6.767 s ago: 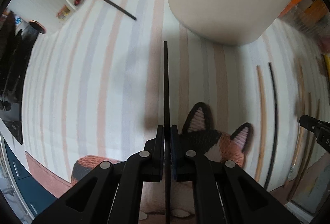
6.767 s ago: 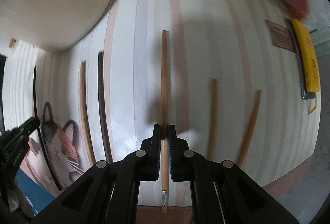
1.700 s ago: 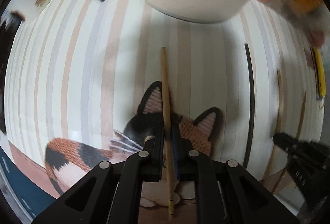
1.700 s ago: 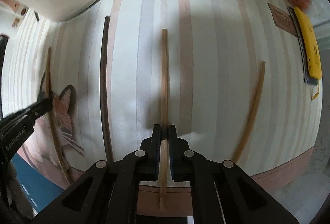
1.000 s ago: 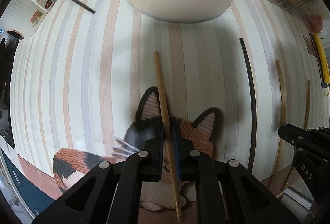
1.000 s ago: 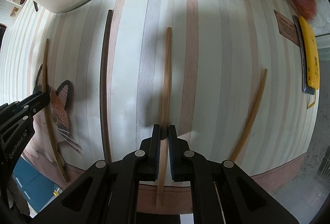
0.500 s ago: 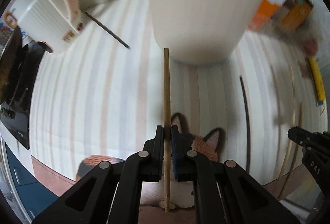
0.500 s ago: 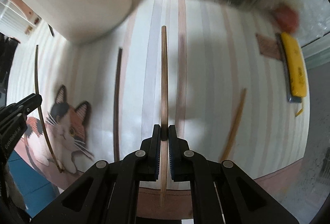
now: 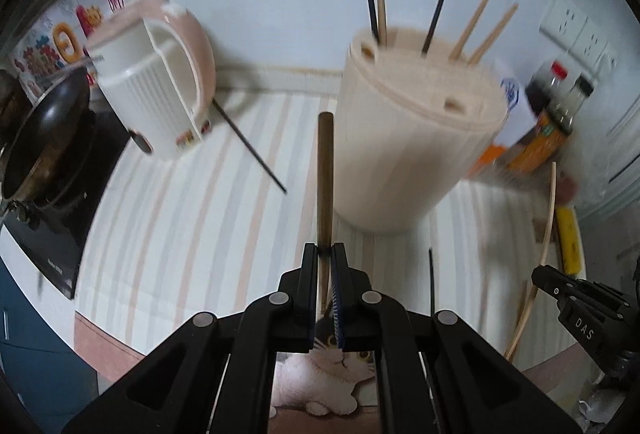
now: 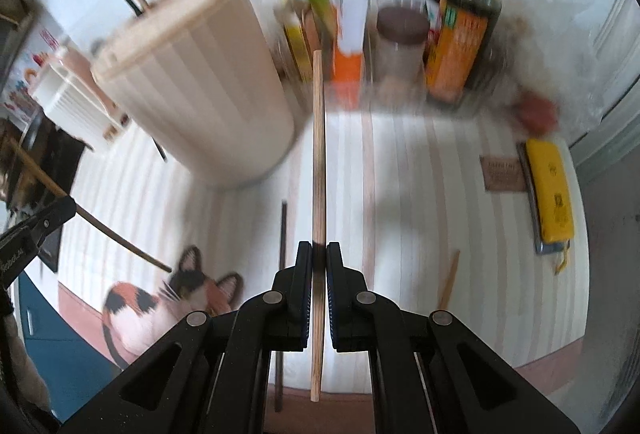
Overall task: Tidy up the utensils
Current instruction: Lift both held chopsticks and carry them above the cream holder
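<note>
My left gripper [image 9: 325,254] is shut on a light wooden chopstick [image 9: 325,186], held in the air and pointing toward the cream ribbed holder [image 9: 416,154]. Several black and wooden chopsticks stand in holes in the holder's lid. My right gripper [image 10: 319,254] is shut on another wooden chopstick [image 10: 318,154], to the right of the holder [image 10: 200,86]. Each gripper also shows at the edge of the other's view, the right gripper [image 9: 544,278] and the left gripper [image 10: 60,212]. On the striped mat lie a black chopstick [image 10: 283,234] and a wooden chopstick [image 10: 448,280].
A pink and white appliance [image 9: 160,82] stands at the back left, with another black chopstick [image 9: 250,150] beside it. A wok [image 9: 44,126] sits on a stove at far left. Sauce bottles [image 10: 460,34] and cartons line the back wall. A yellow object [image 10: 550,186] and a cat-shaped mat [image 10: 168,298] are nearby.
Both grippers have risen off the mat with their chopsticks and tilted up. The holder's lid, the wall and the bottles have come into view.
</note>
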{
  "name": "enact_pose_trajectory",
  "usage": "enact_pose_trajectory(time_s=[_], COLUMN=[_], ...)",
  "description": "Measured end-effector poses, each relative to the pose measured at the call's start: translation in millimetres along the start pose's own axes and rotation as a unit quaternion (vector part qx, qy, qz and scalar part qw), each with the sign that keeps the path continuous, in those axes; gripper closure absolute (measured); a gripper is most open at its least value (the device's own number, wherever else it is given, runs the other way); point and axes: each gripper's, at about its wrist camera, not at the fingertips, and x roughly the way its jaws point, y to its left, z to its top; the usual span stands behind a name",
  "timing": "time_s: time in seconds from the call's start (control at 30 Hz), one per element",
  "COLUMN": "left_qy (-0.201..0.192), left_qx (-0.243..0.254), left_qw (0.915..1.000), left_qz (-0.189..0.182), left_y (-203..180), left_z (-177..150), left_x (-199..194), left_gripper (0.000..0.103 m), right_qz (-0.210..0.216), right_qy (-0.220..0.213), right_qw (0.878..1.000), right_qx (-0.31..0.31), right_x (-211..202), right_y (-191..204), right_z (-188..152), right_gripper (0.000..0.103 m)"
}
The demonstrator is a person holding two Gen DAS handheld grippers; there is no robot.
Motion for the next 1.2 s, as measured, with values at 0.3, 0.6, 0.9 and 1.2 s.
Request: enact_pose_trajectory(time_s=[0.3,0.6,0.9,1.2], left_qy=[-0.075,-0.130,-0.145,-0.070], left_qx=[-0.007,-0.018,0.001,0.006], left_qw=[0.9971,0.9888,0.9849,0.9939], left_qz=[-0.012,-0.071,-0.094,-0.085], left_y=[9.3,2.7,-24.7,-27.3], left_z=[38.8,100.0,167.5,190.1], left_x=[-53.8,-117.7,-107.8,-35.0], left_gripper=[0.099,0.099,0.099,0.099], right_qz=[0.033,0.090,0.101,0.084], right_qy=[-0.076,-0.165,-0.243,-0.273], right_qw=[0.996,0.982,0.964,0.957], right_qx=[0.017,0.034,0.037,0.042], right_x=[-51.5,-114.2,-134.9,-88.1], right_y=[1.1,10.6,39.6,56.2], right_z=[47.1,123.2,197.6,227.5], right_gripper=[0.096,0.096,0.096,0.096])
